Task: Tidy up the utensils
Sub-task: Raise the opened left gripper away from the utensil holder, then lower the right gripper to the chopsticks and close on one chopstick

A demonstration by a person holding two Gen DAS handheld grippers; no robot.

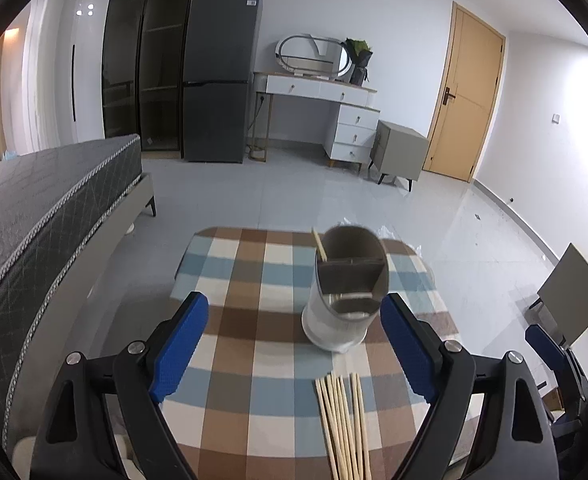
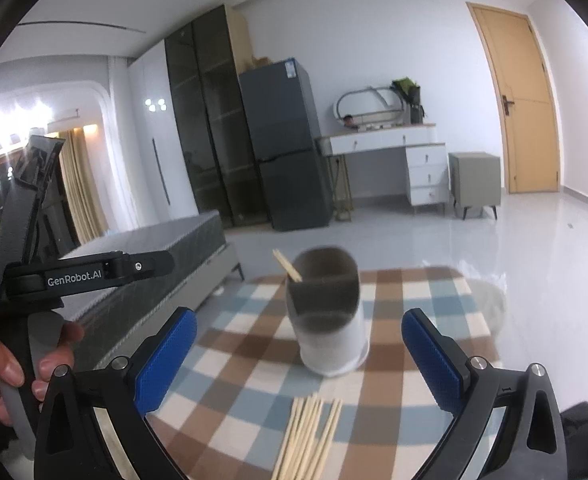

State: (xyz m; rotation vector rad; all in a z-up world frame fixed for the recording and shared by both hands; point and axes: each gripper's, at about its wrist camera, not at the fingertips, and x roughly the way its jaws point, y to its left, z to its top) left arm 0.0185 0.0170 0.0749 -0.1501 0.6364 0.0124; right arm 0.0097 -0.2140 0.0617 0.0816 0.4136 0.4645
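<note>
Chopsticks [image 1: 344, 424] bundled flat on checked tablecloth [image 1: 238, 280] near utensil holder [image 1: 344, 292]; left gripper [image 1: 294, 344] and right gripper [image 2: 298, 356] released, nothing grasped.

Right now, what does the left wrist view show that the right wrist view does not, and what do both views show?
Only the left wrist view shows the inside dividers of the grey cylindrical utensil holder and the open left gripper, empty.

Only the right wrist view shows the person's hand gripping the other black gripper's handle, and the open right gripper, empty.

Both show the holder, one wooden chopstick leaning in it, the loose bundle of pale wooden chopsticks and the checked tablecloth.
</note>
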